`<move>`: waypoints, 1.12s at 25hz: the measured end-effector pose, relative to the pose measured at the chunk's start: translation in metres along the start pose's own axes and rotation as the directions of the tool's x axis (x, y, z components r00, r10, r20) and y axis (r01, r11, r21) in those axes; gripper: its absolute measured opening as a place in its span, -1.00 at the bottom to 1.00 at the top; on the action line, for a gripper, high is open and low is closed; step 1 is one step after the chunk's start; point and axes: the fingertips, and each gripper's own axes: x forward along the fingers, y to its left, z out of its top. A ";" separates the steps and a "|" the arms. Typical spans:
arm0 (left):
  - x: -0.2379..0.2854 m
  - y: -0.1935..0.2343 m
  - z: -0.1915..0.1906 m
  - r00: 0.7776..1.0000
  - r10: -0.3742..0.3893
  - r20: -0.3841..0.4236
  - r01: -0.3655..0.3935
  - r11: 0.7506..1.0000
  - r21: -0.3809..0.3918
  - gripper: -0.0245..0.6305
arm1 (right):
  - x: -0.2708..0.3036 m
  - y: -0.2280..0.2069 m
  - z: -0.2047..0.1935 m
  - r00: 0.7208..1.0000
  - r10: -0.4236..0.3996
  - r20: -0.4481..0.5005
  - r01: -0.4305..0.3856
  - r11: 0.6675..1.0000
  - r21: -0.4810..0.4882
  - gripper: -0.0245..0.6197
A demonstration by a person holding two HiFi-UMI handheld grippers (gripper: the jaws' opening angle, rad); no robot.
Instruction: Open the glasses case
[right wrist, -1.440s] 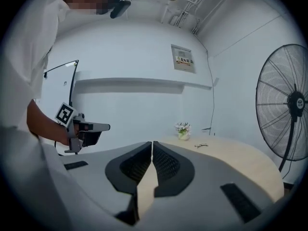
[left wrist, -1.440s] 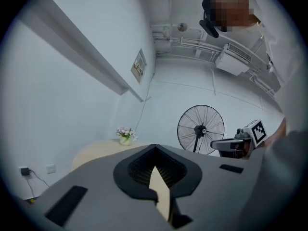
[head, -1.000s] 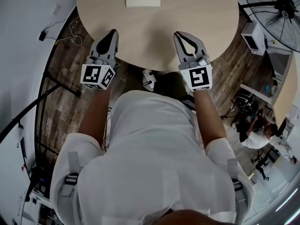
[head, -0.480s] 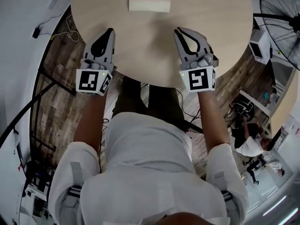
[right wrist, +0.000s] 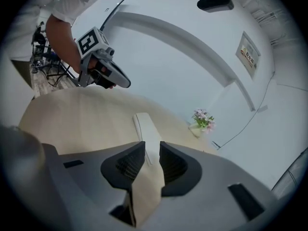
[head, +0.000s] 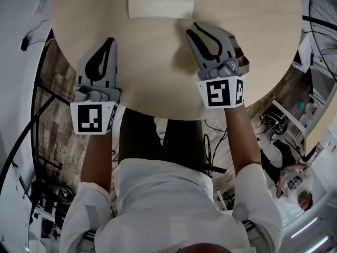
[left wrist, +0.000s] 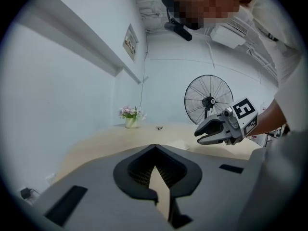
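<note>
A cream glasses case (head: 160, 7) lies shut on the far part of the round beige table (head: 158, 73). In the right gripper view the case (right wrist: 144, 126) shows through the gap between my jaws. My right gripper (head: 196, 30) hovers just short of the case's right end, open, with nothing in it (right wrist: 152, 150). My left gripper (head: 109, 42) is over the table's left side, well short of the case, with its tips meeting (left wrist: 154, 147) on nothing. Each gripper view shows the other gripper: the right gripper (left wrist: 214, 131) and the left gripper (right wrist: 113, 78).
A small vase of flowers (right wrist: 202, 119) and a small dark item stand at the table's far side. A pedestal fan (head: 322, 30) and cables are on the wooden floor to the right. A white wall runs close behind the table.
Both grippers have advanced over the table toward the case, the right one closer. The case now sits larger and nearer in the head view.
</note>
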 end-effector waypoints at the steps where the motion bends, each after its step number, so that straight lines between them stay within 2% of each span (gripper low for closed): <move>1: 0.002 -0.002 -0.002 1.000 -0.004 -0.008 0.005 1.000 0.021 -0.89 | 0.004 0.001 -0.004 1.000 0.002 -0.003 -0.002 1.000 -0.012 -0.61; 8: 0.020 -0.012 -0.009 1.000 -0.017 0.014 0.016 0.996 0.087 -0.89 | 0.023 0.007 -0.027 0.999 0.017 -0.035 -0.020 0.996 -0.088 -0.60; 14: 0.028 -0.007 -0.015 1.000 0.000 0.026 -0.002 0.997 0.077 -0.89 | 0.035 0.010 -0.035 0.998 0.017 -0.057 -0.027 0.986 -0.166 -0.60; 28: 0.033 -0.025 -0.012 0.998 -0.028 0.059 0.025 0.999 0.043 -0.89 | 0.043 0.005 -0.050 0.997 0.002 -0.074 -0.017 0.980 -0.197 -0.69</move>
